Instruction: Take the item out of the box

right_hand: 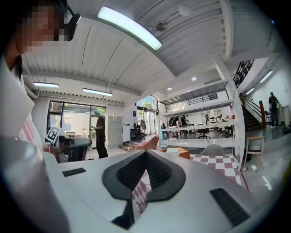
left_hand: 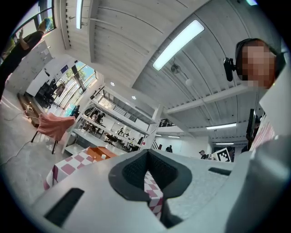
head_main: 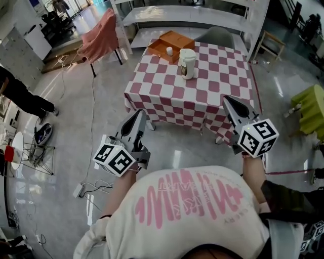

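Note:
An open orange-brown box (head_main: 170, 44) lies at the far left corner of the red-and-white checkered table (head_main: 202, 98), with a small white item (head_main: 169, 51) inside it. A white lidded jug (head_main: 187, 63) stands just right of the box. Both grippers hang in the air near my body, short of the table's front edge and far from the box. The left gripper (head_main: 139, 114) and the right gripper (head_main: 226, 100) point toward the table, each shut with nothing held. In the left gripper view the box (left_hand: 97, 153) shows past the closed left gripper (left_hand: 146, 155). The right gripper (right_hand: 146, 154) is shut too.
A chair draped in pink cloth (head_main: 98, 35) stands left of the table, and white shelving (head_main: 192, 15) and a grey chair (head_main: 220, 35) behind it. A yellow-green seat (head_main: 310, 109) is at the right. Cables (head_main: 91, 188) lie on the floor. A person (right_hand: 100, 133) stands far off.

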A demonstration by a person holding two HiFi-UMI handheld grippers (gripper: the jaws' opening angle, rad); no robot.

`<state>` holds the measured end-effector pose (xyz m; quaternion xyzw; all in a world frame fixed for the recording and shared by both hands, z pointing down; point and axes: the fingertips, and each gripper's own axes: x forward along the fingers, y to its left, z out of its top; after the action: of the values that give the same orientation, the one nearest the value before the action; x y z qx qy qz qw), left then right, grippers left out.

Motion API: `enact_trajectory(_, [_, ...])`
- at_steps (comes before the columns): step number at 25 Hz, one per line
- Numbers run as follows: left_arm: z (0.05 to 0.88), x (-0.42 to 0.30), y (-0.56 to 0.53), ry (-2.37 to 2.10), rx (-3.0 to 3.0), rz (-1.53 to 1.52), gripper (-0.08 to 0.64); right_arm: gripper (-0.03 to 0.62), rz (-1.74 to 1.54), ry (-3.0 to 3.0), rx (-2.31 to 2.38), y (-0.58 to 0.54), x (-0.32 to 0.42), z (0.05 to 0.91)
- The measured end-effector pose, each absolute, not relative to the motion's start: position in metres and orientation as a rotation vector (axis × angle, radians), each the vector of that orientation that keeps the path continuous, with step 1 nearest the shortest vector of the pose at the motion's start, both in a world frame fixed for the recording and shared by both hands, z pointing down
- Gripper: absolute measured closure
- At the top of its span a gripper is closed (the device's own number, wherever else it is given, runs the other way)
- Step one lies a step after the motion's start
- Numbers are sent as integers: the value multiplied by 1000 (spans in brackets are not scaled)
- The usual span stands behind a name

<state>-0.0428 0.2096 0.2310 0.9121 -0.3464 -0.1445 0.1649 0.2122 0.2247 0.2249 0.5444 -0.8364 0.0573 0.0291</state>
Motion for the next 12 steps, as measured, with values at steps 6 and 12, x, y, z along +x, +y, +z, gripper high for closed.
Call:
enact_trajectory(6, [228, -61, 153, -996, 2614, -411, 554, 588, 178, -2589, 1710, 163, 197, 223])
enact_trajectory(12, [237, -84, 106, -1014, 2584, -417, 554, 588, 183, -2604, 1717, 113, 179, 226])
